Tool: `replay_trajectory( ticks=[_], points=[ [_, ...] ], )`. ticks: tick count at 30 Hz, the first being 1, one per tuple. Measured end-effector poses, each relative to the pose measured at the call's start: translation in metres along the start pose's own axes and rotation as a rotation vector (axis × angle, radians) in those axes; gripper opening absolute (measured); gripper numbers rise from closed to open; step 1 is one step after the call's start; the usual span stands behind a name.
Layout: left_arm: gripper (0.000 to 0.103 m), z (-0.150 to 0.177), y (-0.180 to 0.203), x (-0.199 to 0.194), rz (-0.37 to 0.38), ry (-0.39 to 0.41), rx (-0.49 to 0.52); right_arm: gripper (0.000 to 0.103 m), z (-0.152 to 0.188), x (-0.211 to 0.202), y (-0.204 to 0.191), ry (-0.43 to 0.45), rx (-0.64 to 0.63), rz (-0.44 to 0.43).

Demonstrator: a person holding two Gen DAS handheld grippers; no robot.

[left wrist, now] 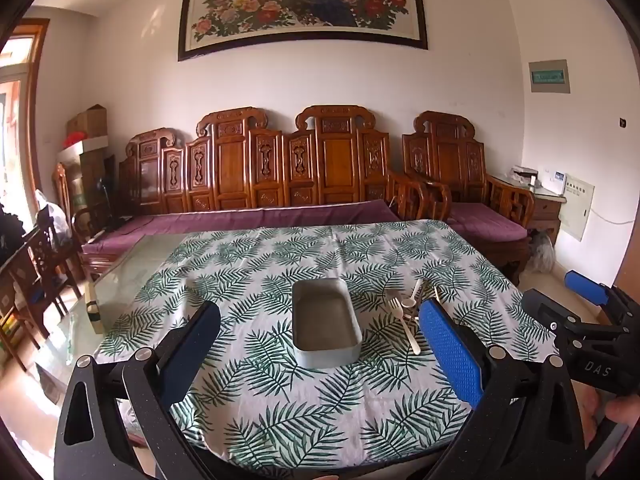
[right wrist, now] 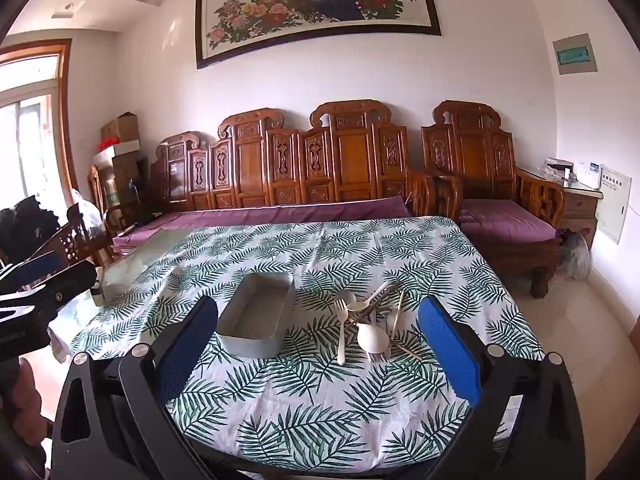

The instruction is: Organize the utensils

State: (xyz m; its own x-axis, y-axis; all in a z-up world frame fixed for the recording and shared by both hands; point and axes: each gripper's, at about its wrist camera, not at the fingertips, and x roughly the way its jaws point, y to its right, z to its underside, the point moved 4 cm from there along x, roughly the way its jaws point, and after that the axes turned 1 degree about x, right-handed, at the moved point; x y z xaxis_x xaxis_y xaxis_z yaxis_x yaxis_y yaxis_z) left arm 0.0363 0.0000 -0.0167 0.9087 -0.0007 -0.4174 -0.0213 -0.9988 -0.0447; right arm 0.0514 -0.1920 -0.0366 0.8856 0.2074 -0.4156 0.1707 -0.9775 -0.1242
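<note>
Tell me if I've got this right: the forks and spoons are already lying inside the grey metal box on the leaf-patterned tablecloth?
Not quite. The grey metal box is empty; the forks and spoons lie in a heap on the leaf-patterned tablecloth beside it, as the right wrist view shows.

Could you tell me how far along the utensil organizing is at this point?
Nothing looks done: the grey tray is empty. Nothing is in hand either: the left gripper and right gripper are both open above the table. Still left: the whole utensil pile beside the tray, forks and spoons included.
</note>
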Motion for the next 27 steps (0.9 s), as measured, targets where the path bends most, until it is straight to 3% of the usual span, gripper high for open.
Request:
replay_trajectory(
  ticks=[27],
  points=[
    [0.097,-0.0002,0.0001,0.0000,-0.003,0.005,0.002,0.100,-0.0003,-0.0023,-0.0007,0.008,-0.007,0.002]
  ],
)
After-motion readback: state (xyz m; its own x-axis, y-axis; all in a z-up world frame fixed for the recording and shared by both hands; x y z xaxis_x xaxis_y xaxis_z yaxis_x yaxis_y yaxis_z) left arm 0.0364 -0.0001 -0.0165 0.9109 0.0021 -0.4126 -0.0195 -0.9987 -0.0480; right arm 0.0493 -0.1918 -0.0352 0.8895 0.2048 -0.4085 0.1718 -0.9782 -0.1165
